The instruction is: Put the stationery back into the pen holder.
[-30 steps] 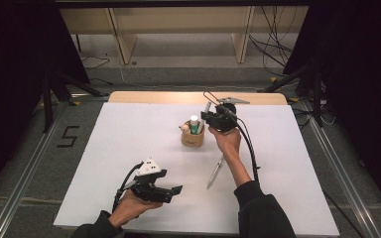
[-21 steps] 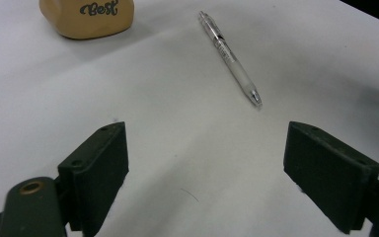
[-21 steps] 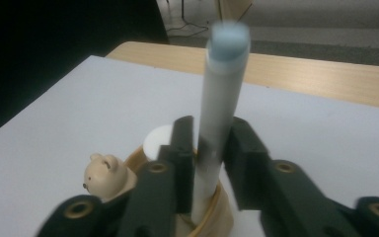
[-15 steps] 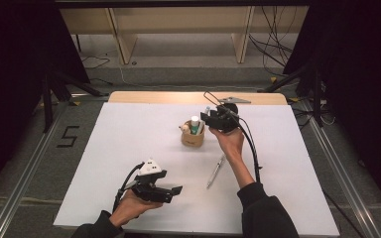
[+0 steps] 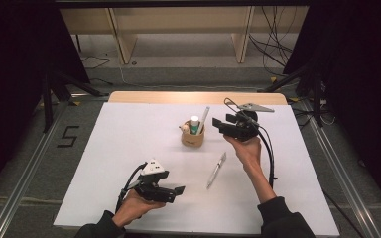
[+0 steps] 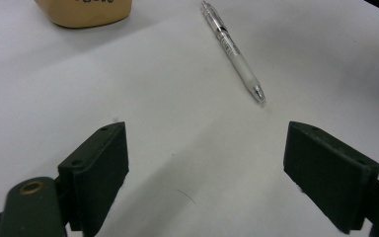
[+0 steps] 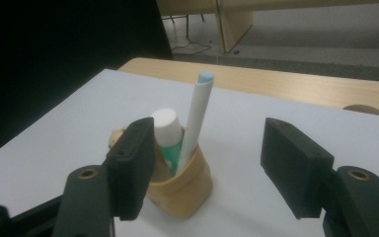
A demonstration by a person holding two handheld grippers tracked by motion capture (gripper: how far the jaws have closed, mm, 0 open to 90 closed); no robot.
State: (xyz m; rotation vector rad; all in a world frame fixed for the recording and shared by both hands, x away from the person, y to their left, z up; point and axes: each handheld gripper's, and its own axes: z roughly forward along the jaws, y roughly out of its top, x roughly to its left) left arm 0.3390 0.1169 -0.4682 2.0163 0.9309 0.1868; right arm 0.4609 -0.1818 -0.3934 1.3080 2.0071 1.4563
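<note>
Right gripper (image 5: 218, 124): released, jaws spread and just been opening, nothing pinched between them. Hangs just right of the cup (image 5: 192, 139), jaws aimed left at it. In the right gripper view, looks straight at the upright pen (image 7: 195, 123) and the green-banded tube (image 7: 168, 133), both standing in the cup and both beyond the pads, untouched.

Left gripper (image 5: 178, 191): open too, empty, low over the near left of the table (image 5: 129, 139), jaws pointing right.

Pen (image 5: 216, 170): flat on the table, clear of the cup, nearer the person and a little to its right. Long axis nearly front to back, leaning slightly right at the far end. In the left gripper view, tip end nearer, clip end away toward the cup.

Likely next: picking up this pen. Lies between the two hands, just left of the right wrist and well right of the left jaws. Judged closer to the right hand, though behind its jaws. Needs a pull back toward the person and a turn downward, with jaws set across the barrel, not along it.
</note>
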